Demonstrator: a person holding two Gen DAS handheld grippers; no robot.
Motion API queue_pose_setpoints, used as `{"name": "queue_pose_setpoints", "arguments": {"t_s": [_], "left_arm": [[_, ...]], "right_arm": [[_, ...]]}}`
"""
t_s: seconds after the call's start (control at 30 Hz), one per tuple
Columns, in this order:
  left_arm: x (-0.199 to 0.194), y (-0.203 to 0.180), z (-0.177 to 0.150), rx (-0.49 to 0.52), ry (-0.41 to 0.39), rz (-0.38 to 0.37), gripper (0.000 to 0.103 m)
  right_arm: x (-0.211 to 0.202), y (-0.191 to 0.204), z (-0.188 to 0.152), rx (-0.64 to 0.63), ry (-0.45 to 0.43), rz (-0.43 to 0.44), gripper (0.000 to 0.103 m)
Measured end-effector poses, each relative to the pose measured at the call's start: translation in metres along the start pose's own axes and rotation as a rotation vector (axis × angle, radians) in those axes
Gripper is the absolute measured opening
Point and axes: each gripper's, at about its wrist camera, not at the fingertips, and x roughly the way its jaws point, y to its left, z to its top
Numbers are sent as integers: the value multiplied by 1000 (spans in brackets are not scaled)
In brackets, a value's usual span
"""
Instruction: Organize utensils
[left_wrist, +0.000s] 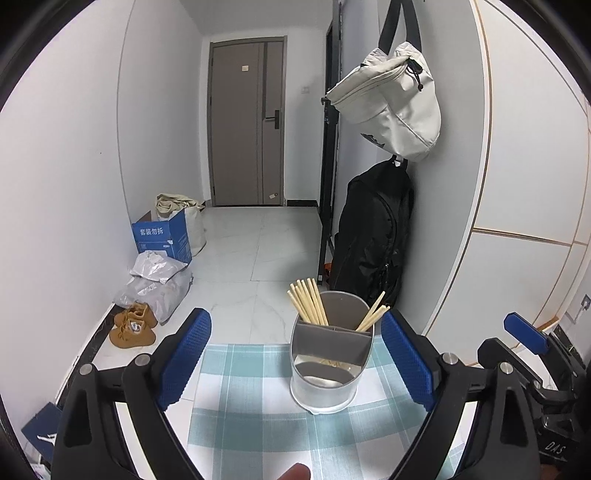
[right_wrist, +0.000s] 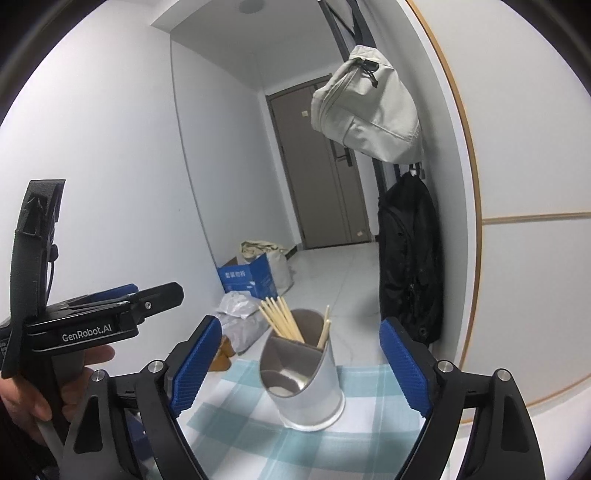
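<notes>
Chopsticks (left_wrist: 308, 301) stand in holder (left_wrist: 325, 384), between open left hand-held gripper (left_wrist: 295, 360) pads

Both wrist views face the doorway – sharing the nearby holder (left_wrist: 327, 354).

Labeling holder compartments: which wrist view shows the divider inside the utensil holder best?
Left wrist. It faces the utensil holder head-on, so the grey divider and both rear compartments holding chopsticks show plainly. The right wrist view sees the holder obliquely; its divider is foreshortened, with the compartment split harder to read.
</notes>
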Motion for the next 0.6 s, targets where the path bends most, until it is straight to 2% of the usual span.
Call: {"name": "queue_pose_setpoints", "arguments": {"t_s": [0.1, 0.3, 0.6], "left_arm": [[-3, 2, -6, -7, -3, 14, 91], [-5, 2, -14, -27, 19, -15, 91], [-11, -1, -18, -26, 7, -17, 91]], "right_arm": [[-2, 1, -5, -1, 6, 0, 90], [-6, 5, -7, -8, 5, 3, 92], [-11, 10, -8, -5, 3, 10, 94]]}}
